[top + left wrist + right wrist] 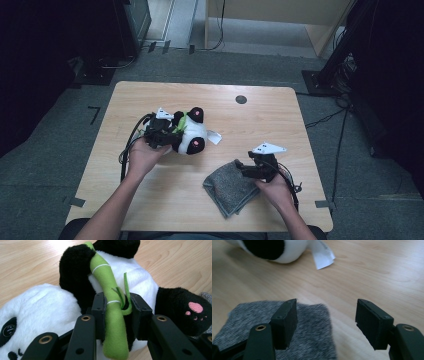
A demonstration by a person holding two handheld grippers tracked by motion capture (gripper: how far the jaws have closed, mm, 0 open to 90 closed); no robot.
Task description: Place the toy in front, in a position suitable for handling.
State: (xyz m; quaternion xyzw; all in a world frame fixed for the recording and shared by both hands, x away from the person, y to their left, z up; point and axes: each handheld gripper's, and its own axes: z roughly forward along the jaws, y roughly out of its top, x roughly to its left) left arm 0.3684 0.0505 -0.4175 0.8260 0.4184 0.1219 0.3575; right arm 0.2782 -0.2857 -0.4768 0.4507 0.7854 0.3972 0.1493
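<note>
A black-and-white panda plush [192, 135] lies on the wooden table [150, 95], left of centre, with a green felt bamboo stalk [110, 285] across its chest. My left gripper [172, 132] reaches into the toy from the left. In the left gripper view its jaws [114, 308] are shut on the stalk, pads pressing both sides. A folded grey cloth [227, 190] lies flat near the front edge. My right gripper [241, 167] hovers at the cloth's right corner, open, with nothing between its jaws [327, 315]; the cloth [312, 340] lies under the left jaw.
A white fabric tag [215, 137] sticks out of the panda toward the cloth, and shows in the right gripper view [323, 255]. A dark round grommet [241, 99] sits near the table's far edge. Cables trail from both grippers. Dark stands flank the table on the floor.
</note>
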